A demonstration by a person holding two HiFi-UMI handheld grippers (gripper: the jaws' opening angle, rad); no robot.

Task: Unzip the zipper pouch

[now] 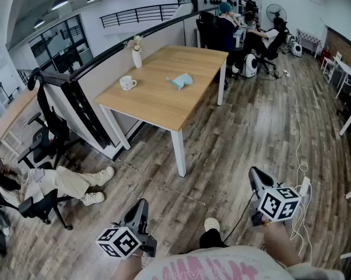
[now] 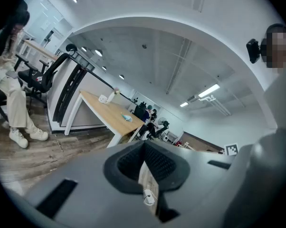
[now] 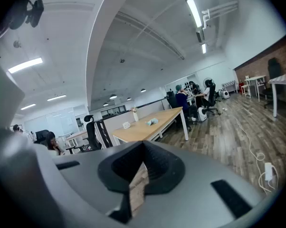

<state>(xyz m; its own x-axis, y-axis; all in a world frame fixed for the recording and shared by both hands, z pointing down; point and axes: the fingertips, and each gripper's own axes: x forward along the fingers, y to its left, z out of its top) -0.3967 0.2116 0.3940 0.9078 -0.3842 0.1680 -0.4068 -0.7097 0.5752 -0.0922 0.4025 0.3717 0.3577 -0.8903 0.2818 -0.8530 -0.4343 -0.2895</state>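
A light wooden table (image 1: 164, 101) with white legs stood on a grey-brown plank floor (image 1: 251, 133). A pale blue zipper pouch (image 1: 180, 81) lay near the middle of its top. A white mug (image 1: 127, 83) sat by the left edge. A white vase (image 1: 137, 56) of flowers stood upright at the far left corner.

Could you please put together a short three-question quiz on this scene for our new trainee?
1. True or false: the light-blue pouch lies on the wooden table.
2. The left gripper and the right gripper are: A) open; B) shut and empty; C) shut on the pouch.
3. Which stands nearer the vase: the mug or the pouch?
Key: 1 true; 2 B; 3 the mug.
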